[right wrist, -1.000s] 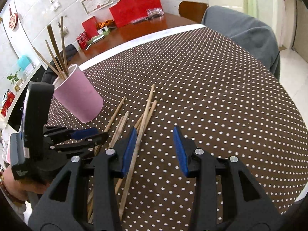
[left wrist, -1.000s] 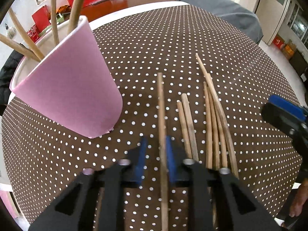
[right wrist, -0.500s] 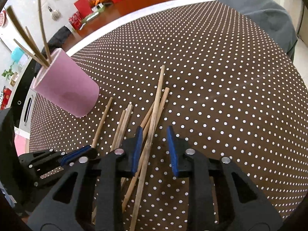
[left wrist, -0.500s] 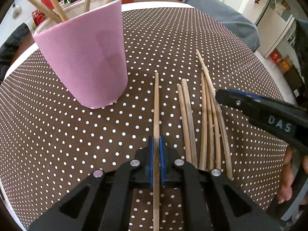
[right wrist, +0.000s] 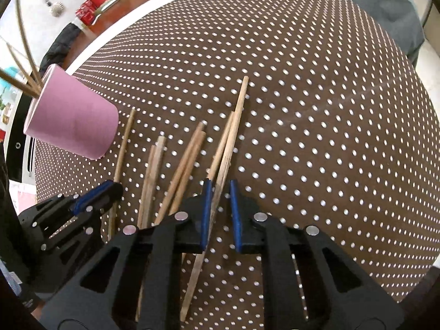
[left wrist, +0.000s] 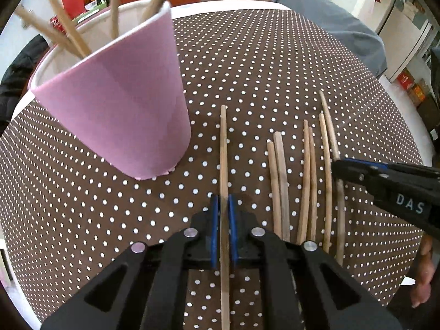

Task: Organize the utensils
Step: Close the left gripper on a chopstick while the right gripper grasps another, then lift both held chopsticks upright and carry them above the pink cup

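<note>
Your left gripper has its blue-padded jaws pressed tight on a single chopstick, a slim, pale wooden stick with a rounded far tip. It runs straight away from you over the brown tablecloth with white polka dots, its far end just to the right of the pink cup. The cup is a smooth, matte pink cone, wider at its white rim than its base, and it holds several more wooden sticks that fan out of its mouth. To the right of the gripped stick, the loose chopsticks lie side by side on the cloth in rough pairs, worn light brown, lengths uneven. Your right gripper sits low over the rightmost of these, its jaws a narrow gap apart, with the longest chopstick passing between the pads; you cannot tell whether either pad touches it. That stick slants from near left to far right, crossing a shorter neighbour.
</note>
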Tool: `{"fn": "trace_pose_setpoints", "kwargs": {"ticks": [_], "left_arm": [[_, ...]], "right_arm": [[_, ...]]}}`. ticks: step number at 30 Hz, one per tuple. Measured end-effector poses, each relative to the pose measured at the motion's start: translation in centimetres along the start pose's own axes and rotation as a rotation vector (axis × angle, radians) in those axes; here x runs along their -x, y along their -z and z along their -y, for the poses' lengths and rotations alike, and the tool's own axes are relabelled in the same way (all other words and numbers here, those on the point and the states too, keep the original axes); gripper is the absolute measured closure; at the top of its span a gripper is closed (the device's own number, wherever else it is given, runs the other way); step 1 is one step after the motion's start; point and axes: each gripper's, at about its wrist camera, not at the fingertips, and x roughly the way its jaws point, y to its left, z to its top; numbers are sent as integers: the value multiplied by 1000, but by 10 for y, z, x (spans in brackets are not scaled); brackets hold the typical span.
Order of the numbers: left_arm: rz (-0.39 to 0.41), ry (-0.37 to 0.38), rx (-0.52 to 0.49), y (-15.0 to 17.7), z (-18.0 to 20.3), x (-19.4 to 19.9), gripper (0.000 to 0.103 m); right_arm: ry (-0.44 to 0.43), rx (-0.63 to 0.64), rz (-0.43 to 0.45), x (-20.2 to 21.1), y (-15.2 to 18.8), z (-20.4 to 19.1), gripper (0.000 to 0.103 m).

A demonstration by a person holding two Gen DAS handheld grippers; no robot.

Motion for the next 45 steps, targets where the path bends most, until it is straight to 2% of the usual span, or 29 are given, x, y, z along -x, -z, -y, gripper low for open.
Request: {"fn": "trace_pose_setpoints", "kwargs": {"ticks": [1,3,7,10,11,15,18,21,24,27,32,37,45], "left_arm": [[-3,7,-2,-4,5,-3,86],[-15,8,-10,-10,14,-8,73],[-21,-8,-47,-20,36,-17,69],[-9,21,-30,-28,45,-22,70],[-7,27,-23,-29,45,-23,71],[-10,2,2,-33,37,-22,96],[-7,40,43,-34,24,-20,97],[16,15,10,-28,28,-20,97],[29,65,26,-26,30,-18,97],[66,71,11,-22,31,-11,97],[163,132,-1,-8,32,16,97],[329,220,-36,13,27,58,97],[537,257,-57,36,26,115,97]], "right_arm": [[-8,-10,-9,-1,-2,2,89],[-7,-15,-23,1,-5,5,90],[-7,-48,-50,2,-13,13,90],[-1,-46,-54,5,-15,22,92],[6,-51,-57,2,-17,25,92],[28,-57,-85,-6,-33,16,92],[6,-70,-100,-11,-47,15,92],[-4,-65,-95,-12,-57,22,96],[-3,-33,-75,-12,-51,22,96],[-24,-39,-51,-9,-45,26,96],[-106,-55,40,14,-25,36,96],[-163,-26,165,51,-9,37,96],[-229,70,427,127,33,9,96]]}}
